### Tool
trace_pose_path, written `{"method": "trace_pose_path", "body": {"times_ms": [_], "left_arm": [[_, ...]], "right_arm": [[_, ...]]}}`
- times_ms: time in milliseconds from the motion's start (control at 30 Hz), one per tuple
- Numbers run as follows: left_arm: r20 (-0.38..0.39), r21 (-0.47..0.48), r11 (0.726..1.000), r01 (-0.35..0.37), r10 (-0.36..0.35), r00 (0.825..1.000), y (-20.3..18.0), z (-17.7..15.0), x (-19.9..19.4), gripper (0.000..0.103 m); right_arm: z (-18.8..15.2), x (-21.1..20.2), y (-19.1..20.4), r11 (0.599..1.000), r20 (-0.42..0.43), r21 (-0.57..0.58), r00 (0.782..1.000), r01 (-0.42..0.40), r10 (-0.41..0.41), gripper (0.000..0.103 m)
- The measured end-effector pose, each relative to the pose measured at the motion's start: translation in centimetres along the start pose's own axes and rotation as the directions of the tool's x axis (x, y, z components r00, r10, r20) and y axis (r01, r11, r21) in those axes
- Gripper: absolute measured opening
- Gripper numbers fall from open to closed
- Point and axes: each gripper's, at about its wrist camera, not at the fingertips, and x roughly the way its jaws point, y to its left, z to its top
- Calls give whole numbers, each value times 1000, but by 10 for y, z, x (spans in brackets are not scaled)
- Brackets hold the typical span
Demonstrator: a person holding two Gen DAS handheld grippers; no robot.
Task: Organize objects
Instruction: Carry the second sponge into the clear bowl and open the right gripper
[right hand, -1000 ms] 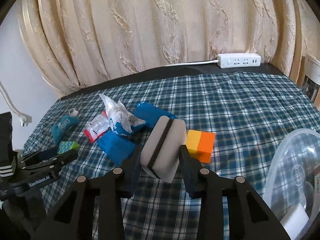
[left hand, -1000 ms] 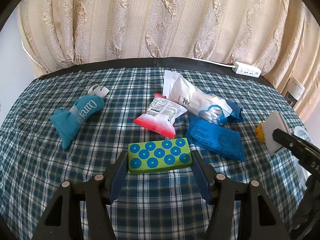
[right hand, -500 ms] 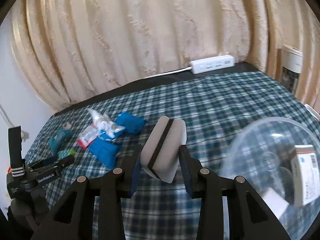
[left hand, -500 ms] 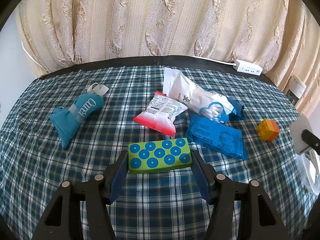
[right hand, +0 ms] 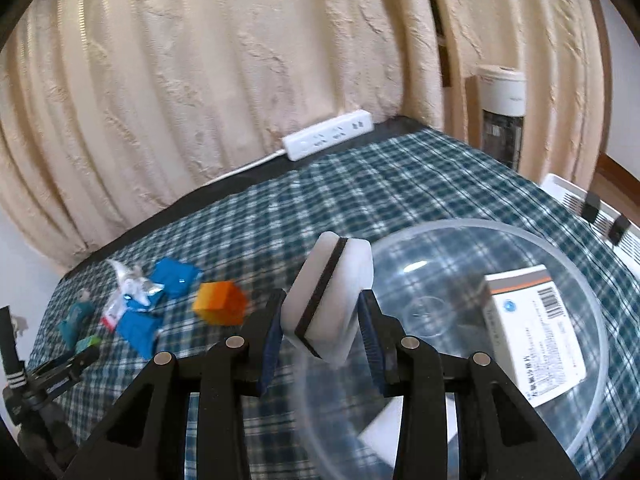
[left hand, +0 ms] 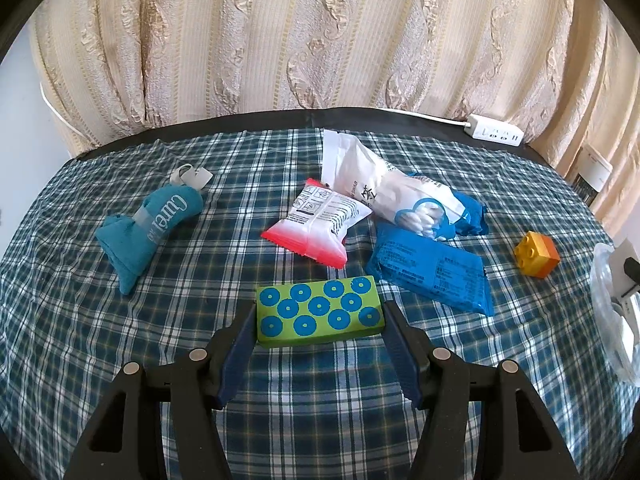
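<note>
My left gripper [left hand: 320, 316] is shut on a green block with blue dots [left hand: 319, 312], low over the plaid tablecloth. My right gripper [right hand: 322, 316] is shut on a white sponge with a black middle layer [right hand: 330, 296] and holds it tilted above the near left rim of a clear plastic bowl [right hand: 592, 304]. The bowl holds a white medicine box [right hand: 532, 320] and another white item [right hand: 404, 436]. The bowl's edge shows at the far right of the left wrist view [left hand: 612, 320].
On the cloth lie a teal Curel pouch [left hand: 148, 232], a red-edged white sachet [left hand: 324, 224], a white swab bag [left hand: 392, 192], blue packets [left hand: 432, 276], and an orange-yellow brick [left hand: 536, 254]. A white power strip [left hand: 496, 134] sits at the back edge by the curtain.
My right gripper has carried the sponge to the right, from beside the orange brick to over the bowl's rim. The left gripper with the green block has stayed put.
</note>
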Motion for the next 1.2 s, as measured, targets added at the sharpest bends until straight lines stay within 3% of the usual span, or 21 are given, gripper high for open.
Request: {"method": "trace_pose_path", "body": {"times_ms": [200, 433, 633, 1200], "left_arm": [[0, 4, 1000, 2, -2, 1000, -1, 0, 0, 65], [-2, 8, 1000, 4, -4, 1000, -3, -1, 1, 65], [-2, 10, 1000, 6, -6, 1000, -4, -1, 1, 65], [8, 91, 994, 54, -55, 998, -32, -8, -5, 65]], "right_arm": [[1, 20, -17, 998, -68, 43, 996, 54, -51, 38], [3, 29, -25, 994, -90, 63, 993, 85, -79, 41], [6, 24, -27, 995, -55, 95, 998, 19, -13, 57], [-5, -18, -42, 992, 38, 124, 999, -30, 25, 58]]}}
